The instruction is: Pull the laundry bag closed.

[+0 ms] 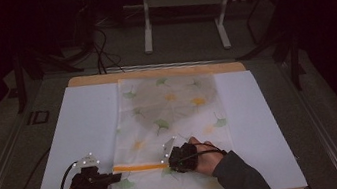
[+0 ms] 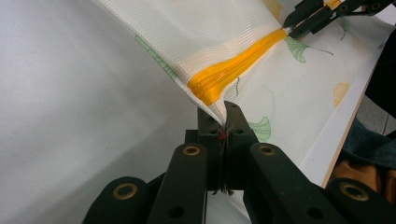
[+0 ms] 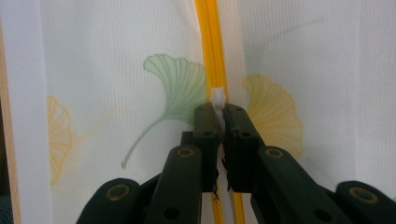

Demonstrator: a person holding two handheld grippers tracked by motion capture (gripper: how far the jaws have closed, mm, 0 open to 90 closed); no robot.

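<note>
A white mesh bag (image 1: 171, 109) printed with green and yellow ginkgo leaves lies flat on the table. An orange zipper (image 1: 139, 167) runs across its near end. My left gripper (image 1: 117, 177) is shut on the bag's left edge at the zipper's end, and the cloth there is pinched between the jaws (image 2: 223, 123) and lifted a little. My right gripper (image 1: 169, 162) sits on the zipper line further right. In the right gripper view its jaws (image 3: 218, 112) are shut on the small white zipper pull (image 3: 217, 98), with the orange zipper (image 3: 210, 42) running away ahead.
The bag rests on a white sheet (image 1: 86, 132) that covers a wooden table (image 1: 153, 71). A white metal stand (image 1: 185, 16) and cables (image 1: 101, 49) are on the dark floor beyond the far edge.
</note>
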